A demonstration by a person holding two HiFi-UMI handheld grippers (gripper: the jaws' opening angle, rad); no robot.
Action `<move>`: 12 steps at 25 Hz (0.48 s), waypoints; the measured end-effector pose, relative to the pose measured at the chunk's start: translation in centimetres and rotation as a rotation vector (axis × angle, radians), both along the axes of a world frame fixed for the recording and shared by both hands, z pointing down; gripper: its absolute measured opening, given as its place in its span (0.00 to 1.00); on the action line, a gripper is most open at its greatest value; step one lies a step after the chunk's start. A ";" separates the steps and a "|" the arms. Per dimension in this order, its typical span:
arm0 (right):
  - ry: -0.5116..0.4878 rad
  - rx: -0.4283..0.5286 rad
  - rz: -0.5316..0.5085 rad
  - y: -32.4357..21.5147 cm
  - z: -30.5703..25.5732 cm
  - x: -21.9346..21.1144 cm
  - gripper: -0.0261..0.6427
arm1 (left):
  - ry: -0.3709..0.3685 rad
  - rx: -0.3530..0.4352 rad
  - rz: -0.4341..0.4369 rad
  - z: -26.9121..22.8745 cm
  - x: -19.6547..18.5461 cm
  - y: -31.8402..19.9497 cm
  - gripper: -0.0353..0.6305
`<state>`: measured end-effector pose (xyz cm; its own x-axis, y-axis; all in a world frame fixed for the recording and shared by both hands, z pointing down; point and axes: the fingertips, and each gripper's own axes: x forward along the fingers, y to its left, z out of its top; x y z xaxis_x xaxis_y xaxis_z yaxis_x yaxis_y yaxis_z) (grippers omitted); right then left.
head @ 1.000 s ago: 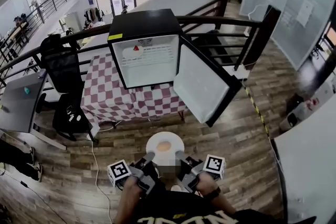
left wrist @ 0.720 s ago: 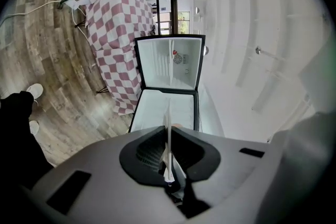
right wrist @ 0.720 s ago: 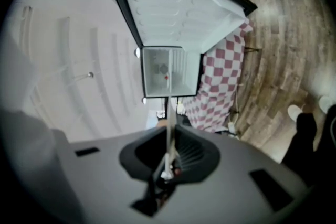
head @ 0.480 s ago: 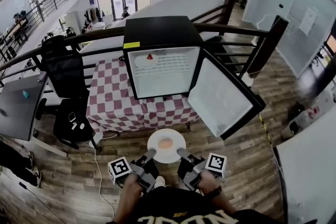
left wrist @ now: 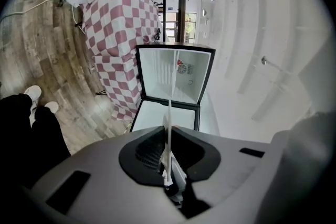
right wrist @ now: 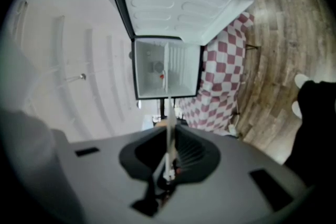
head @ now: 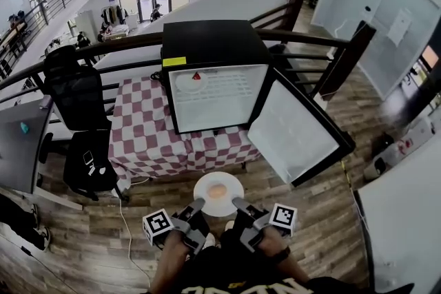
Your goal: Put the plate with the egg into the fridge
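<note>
In the head view a white plate (head: pixel 218 195) with a pale orange egg (head: pixel 216 191) on it is held level between both grippers, above the wooden floor. My left gripper (head: pixel 196 206) is shut on its left rim and my right gripper (head: pixel 238 203) on its right rim. In the left gripper view the plate (left wrist: pixel 170 113) shows edge-on, clamped in my left gripper (left wrist: pixel 169 136). The plate (right wrist: pixel 169 123) is likewise clamped in my right gripper (right wrist: pixel 169 140). Ahead stands the black mini fridge (head: pixel 215 72), its door (head: pixel 298 127) swung open to the right.
The fridge sits on a table with a red-and-white checked cloth (head: pixel 148 131). A small plate with something red (head: pixel 191 80) lies on the fridge's upper shelf. A black office chair (head: pixel 76 96), a grey desk (head: pixel 17 148) and a floor cable (head: pixel 124 206) are to the left; a railing (head: pixel 313 34) runs behind.
The fridge and table have come nearer and sit more central in the head view. The plate stays held between both grippers in the same way.
</note>
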<state>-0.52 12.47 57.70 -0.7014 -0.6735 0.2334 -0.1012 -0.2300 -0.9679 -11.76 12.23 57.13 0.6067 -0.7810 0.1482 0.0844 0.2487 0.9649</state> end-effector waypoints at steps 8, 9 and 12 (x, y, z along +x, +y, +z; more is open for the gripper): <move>-0.027 -0.020 0.011 -4.7 0.6 0.3 0.09 | 0.000 0.007 -0.013 0.2 0.4 -4.6 0.12; -0.028 -0.024 0.005 -5.5 0.6 0.4 0.09 | -0.002 0.005 -0.021 0.2 0.4 -5.3 0.12; -0.039 -0.028 -0.015 -8.4 0.4 0.4 0.09 | -0.014 0.004 -0.047 -0.1 0.5 -7.8 0.12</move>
<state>-0.07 4.08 58.09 -0.7203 -0.6565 0.2240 -0.0672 -0.2554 -0.9645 -11.22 4.42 57.06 0.5675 -0.8089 0.1534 0.0820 0.2409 0.9671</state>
